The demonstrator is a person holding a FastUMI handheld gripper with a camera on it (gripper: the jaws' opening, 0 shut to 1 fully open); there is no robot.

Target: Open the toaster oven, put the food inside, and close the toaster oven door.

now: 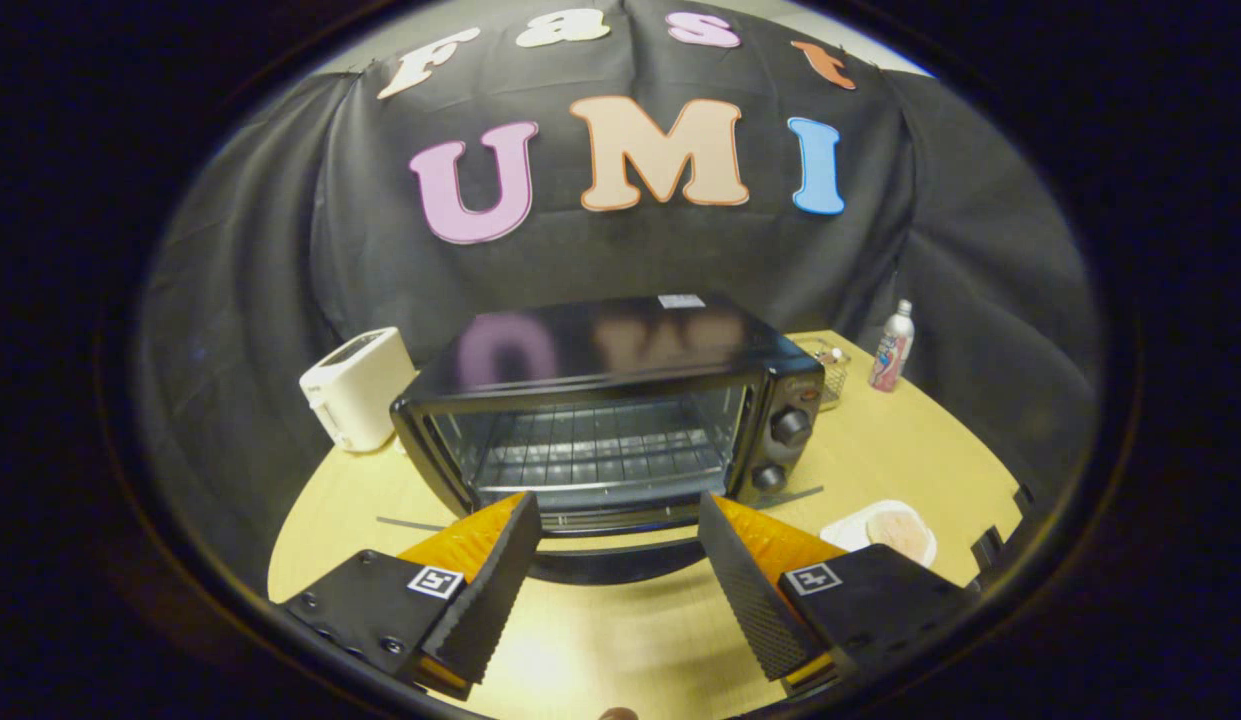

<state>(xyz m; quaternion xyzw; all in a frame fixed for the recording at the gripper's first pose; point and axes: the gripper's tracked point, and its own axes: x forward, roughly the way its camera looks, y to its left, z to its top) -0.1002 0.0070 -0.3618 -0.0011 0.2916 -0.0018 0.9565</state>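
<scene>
You're in a staged recording booth, not a real kitchen: black cloth wall (620, 260) draped across the upper frame, kitchen props set on a light wooden table (910, 440) at centre, gripper (617, 530) fingers spread apart, holding nothing

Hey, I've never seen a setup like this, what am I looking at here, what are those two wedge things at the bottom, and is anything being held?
This is one picture from a fisheye camera riding on a handheld gripper, looking forward along its two fingers; those are the wedges you see. A person carries the tool; there is no robot arm. The fingers stand apart and hold nothing.

Just ahead of them, on a light wooden table, sits a black toaster oven. Its door looks already dropped open toward the fingers, with the wire rack showing inside. Right of the fingers is a white plate of food. Beside the oven on the far side stands a white pop-up toaster. Behind the oven's knobs are a small wire basket and a bottle.
</scene>
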